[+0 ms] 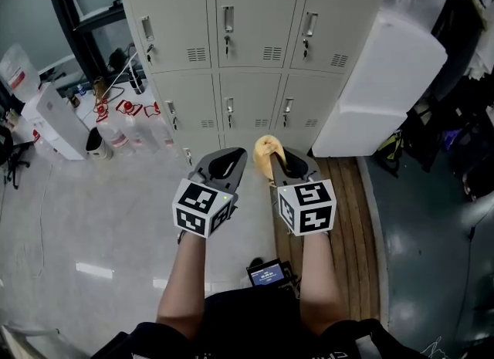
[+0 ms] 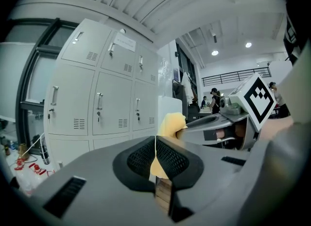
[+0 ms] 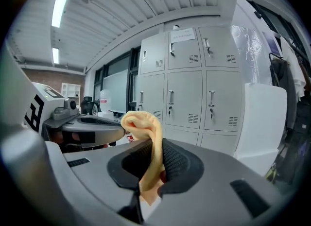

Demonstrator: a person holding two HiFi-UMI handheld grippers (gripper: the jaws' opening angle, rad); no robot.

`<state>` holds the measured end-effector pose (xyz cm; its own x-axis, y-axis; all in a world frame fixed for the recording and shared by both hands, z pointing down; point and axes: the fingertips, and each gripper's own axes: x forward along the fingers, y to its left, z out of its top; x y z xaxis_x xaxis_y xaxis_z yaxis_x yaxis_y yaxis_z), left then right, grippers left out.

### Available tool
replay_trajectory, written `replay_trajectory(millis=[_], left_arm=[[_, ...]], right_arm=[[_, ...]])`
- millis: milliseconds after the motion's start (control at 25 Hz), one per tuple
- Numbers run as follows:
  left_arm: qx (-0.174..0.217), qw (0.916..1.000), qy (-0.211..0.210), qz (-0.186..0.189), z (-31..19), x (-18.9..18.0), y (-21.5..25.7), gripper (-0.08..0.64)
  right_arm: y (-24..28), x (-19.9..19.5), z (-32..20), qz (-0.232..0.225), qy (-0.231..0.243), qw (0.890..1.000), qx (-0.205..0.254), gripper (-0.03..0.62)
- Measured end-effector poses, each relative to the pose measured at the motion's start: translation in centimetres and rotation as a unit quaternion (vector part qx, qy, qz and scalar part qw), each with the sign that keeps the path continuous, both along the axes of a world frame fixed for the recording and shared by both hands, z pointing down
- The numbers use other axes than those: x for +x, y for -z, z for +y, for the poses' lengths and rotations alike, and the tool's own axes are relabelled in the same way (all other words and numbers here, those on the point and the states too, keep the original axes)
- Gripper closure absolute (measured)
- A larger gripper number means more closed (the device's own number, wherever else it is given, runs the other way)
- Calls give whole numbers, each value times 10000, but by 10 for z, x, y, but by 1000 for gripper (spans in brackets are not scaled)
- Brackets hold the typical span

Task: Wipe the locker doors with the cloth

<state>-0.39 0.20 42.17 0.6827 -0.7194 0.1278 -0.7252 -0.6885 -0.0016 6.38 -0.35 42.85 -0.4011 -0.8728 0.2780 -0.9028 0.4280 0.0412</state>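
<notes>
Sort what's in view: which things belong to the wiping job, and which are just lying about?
Job: yellow cloth, clamped in the right gripper; locker doors; left gripper, shut, empty.
Lying about: plastic bottles; white box; dark bags.

The locker doors stand ahead of both grippers. The cloth sits between the right gripper's jaws, just right of the left gripper. Bottles stand on the floor, ahead-left of the left gripper.
</notes>
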Motion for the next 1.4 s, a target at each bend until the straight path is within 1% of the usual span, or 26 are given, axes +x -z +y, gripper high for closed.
replay_trajectory(millis=[80, 160, 240, 360, 520, 680, 840, 1000, 1160, 1240, 1320, 1400], left_arm=[[5, 9999, -75, -98, -16, 16, -4, 535], [-8, 9999, -76, -155, -31, 23, -7, 535], [-70, 9999, -6, -150, -47, 22, -9, 535], [-159, 9998, 127, -50, -72, 15, -11, 535], [-153, 9998, 7, -84, -106, 11, -19, 535], [-84, 9998, -159, -95, -151, -3, -16, 535], [29, 9996, -262, -21, -203, -24, -1, 535], [102, 9992, -385, -50, -248, -46, 5, 535], [101, 9985, -533, -117, -279, -63, 2, 535], [64, 9985, -536, -74, -293, -69, 0, 535], [3, 9985, -549, -46, -303, -70, -4, 535], [-12, 9982, -596, -115, -310, -64, -8, 535]], right_arm=[[-3, 14, -21, -84, -2, 10000, -26, 517], [-6, 24, -40, -241, -42, 9997, -80, 517], [-9, 27, -54, -347, -23, 9993, -147, 517], [-12, 23, -74, -376, 75, 9991, -199, 517], [-20, 18, -106, -403, -32, 9989, -228, 517], [-20, 5, -148, -434, -223, 9986, -204, 517], [-7, -17, -197, -426, -371, 9984, -82, 517], [2, -44, -240, -419, -480, 9980, 45, 517], [-2, -63, -267, -510, -597, 9969, -4, 517], [-6, -71, -277, -498, -615, 9969, -40, 517], [-9, -74, -287, -467, -611, 9970, -67, 517], [-9, -72, -297, -536, -578, 9968, -94, 517]])
